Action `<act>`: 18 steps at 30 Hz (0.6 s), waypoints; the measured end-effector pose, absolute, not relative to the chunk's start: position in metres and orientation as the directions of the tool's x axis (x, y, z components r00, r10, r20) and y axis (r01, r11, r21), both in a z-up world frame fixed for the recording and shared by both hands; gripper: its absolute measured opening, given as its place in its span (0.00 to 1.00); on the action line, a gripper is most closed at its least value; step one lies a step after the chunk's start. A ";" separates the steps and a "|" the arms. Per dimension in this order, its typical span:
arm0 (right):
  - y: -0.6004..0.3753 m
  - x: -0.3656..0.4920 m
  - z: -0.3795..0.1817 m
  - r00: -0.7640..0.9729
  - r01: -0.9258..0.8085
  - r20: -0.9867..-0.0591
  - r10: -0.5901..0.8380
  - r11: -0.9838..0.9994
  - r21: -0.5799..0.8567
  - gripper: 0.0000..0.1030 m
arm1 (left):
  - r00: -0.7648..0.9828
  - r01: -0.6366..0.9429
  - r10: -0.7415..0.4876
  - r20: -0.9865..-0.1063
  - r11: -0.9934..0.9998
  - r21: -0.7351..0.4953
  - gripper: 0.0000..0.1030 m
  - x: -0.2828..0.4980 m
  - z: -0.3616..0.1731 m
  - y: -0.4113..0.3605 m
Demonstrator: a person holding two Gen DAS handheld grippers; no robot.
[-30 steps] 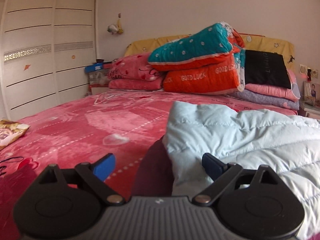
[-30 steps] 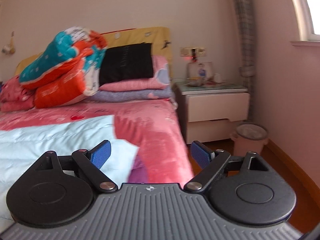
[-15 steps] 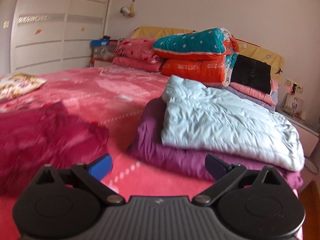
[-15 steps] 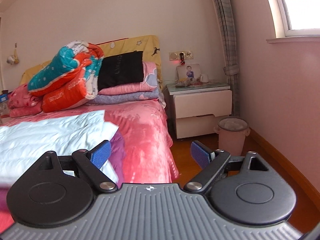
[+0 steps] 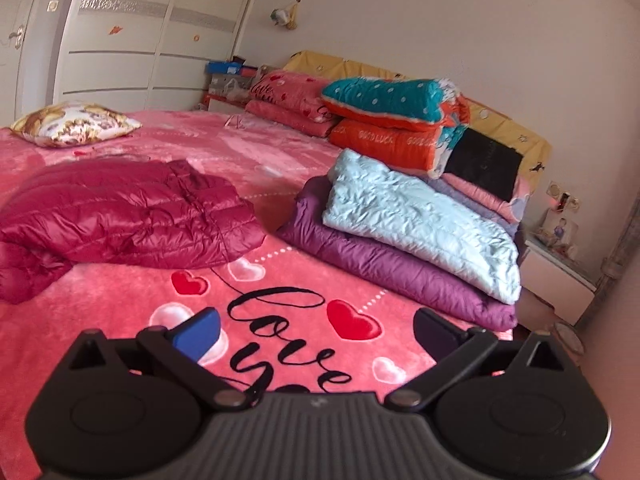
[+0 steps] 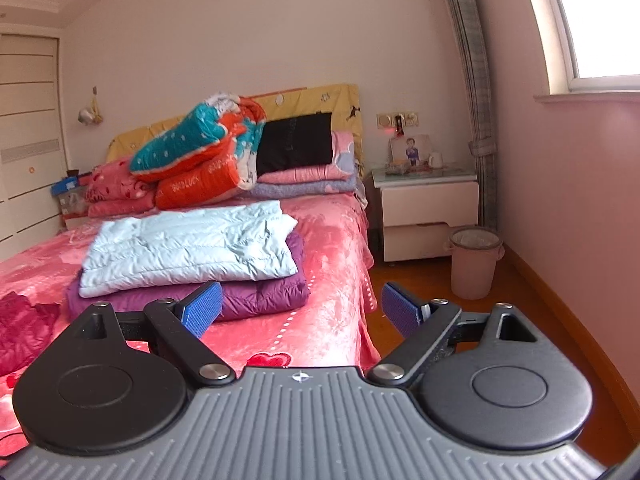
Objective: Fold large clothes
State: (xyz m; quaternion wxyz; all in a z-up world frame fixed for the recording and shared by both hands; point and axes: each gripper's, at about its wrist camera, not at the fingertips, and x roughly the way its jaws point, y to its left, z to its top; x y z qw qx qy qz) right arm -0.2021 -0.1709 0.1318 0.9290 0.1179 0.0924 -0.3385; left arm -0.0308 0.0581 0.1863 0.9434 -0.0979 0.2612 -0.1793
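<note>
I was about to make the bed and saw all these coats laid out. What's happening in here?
Someone is folding big padded jackets on the bed with a hand-held tool in each hand. Two are done: a pale blue jacket lies folded on top of a purple one. A dark red jacket lies loosely bunched beside them, not yet folded. The left tool and right tool are both open and hold nothing.
</note>
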 end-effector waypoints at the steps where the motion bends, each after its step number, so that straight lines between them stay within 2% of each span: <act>1: -0.161 -0.214 0.137 0.758 0.647 -0.242 -0.606 0.746 0.157 1.00 | 0.807 0.299 -0.393 -0.441 0.916 -0.268 0.99 -0.040 0.192 0.060; 5: -0.130 -0.249 0.156 0.777 0.625 -0.211 -0.593 0.768 0.142 1.00 | 0.830 0.337 -0.395 -0.393 0.918 -0.210 0.99 -0.075 0.212 0.068; 10: -0.110 -0.266 0.179 0.804 0.588 -0.224 -0.550 0.791 0.170 1.00 | 0.842 0.371 -0.387 -0.375 0.921 -0.118 0.99 -0.108 0.229 0.069; 18: -0.079 -0.299 0.219 0.837 0.547 -0.170 -0.521 0.814 0.196 1.00 | 0.855 0.371 -0.374 -0.359 0.925 -0.081 0.99 -0.137 0.244 0.078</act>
